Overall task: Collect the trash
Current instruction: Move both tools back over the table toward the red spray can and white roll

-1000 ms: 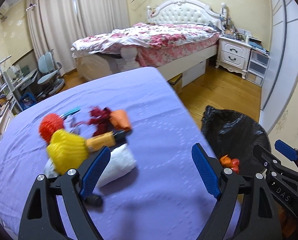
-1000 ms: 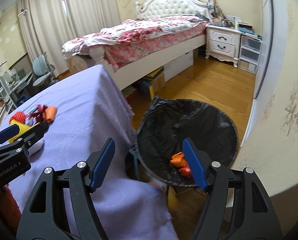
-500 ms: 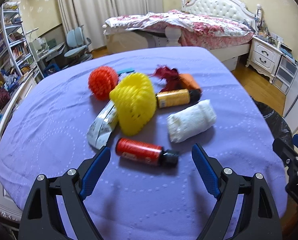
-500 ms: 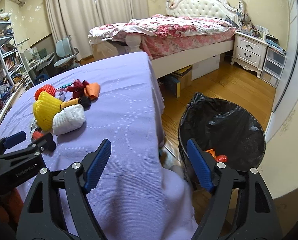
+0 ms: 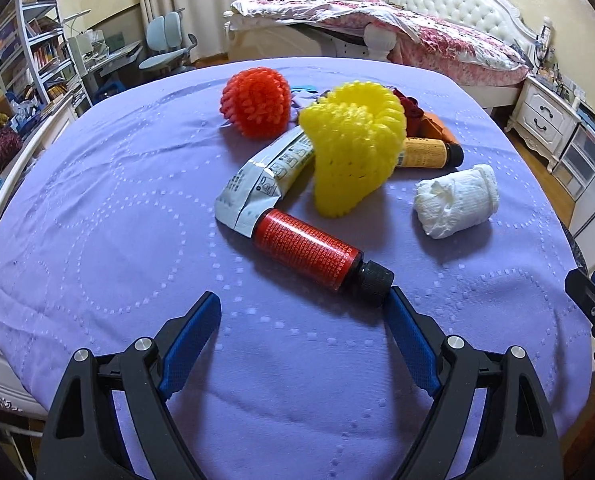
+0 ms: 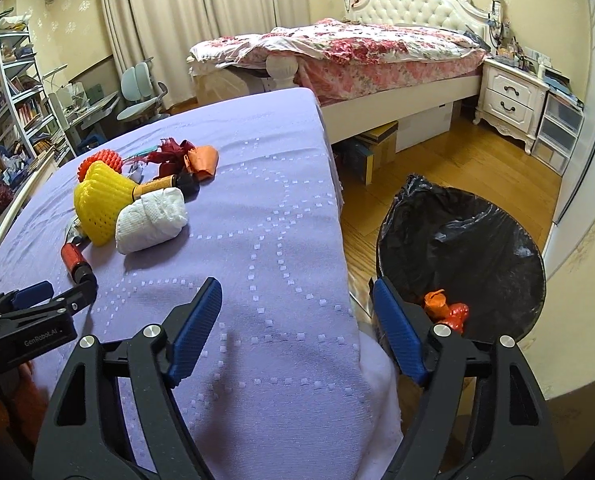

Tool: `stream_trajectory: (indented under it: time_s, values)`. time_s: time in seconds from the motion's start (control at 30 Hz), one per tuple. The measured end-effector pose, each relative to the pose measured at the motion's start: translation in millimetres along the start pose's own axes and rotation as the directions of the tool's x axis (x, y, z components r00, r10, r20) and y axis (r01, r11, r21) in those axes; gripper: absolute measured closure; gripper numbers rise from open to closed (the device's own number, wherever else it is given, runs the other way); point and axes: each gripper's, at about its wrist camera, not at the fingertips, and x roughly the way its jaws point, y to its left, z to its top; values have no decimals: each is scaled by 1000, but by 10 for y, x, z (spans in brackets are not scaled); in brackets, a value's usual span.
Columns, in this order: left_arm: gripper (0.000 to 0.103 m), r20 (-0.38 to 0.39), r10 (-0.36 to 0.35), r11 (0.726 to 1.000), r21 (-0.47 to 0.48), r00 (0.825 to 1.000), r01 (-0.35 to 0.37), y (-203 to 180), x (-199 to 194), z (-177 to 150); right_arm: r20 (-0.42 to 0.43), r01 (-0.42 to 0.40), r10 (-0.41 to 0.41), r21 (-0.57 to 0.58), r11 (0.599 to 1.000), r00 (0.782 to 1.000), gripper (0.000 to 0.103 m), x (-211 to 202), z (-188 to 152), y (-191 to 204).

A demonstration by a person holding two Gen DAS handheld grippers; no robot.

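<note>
Trash lies on the purple-clothed table (image 5: 97, 208): a red bottle with a black cap (image 5: 311, 254), a grey-white wrapper (image 5: 265, 176), a yellow foam net (image 5: 353, 148), an orange-red net ball (image 5: 256, 102), an orange bottle (image 5: 425, 153), and a white tissue wad (image 5: 455, 201). My left gripper (image 5: 303, 316) is open and empty, just short of the red bottle, its right finger near the cap. My right gripper (image 6: 295, 304) is open and empty over the table's right edge, beside the black-lined bin (image 6: 473, 240) holding orange scraps (image 6: 443, 308).
Dark red and orange scraps (image 6: 189, 156) lie behind the pile. A bed (image 6: 357, 52), nightstand (image 6: 509, 100) and wooden floor (image 6: 449, 160) lie beyond the table. Shelves (image 5: 37, 60) and chairs (image 5: 169, 44) stand at the left.
My left gripper swung left from the bin side and closed in on the trash pile, now near the red bottle. My right gripper swung left from over the bin to the table's edge.
</note>
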Motion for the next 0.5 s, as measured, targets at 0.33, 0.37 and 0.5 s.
stream_trajectory:
  time_s: [0.33,0.37,0.5]
  values:
    - [20,15,-66,997,-26,998,66,1,-53,48,-8,-6,6,-1,1000,1000,27,33,-14,11]
    - [20,21,-62,998,-23,998,62,-21,-47,69,-8,-7,7,-1,1000,1000,27,32,-12,10]
    - [20,30,6,1000,-11,1000,-5,-37,54,150,-8,-10,10,-3,1000,1000,27,41,-19,22]
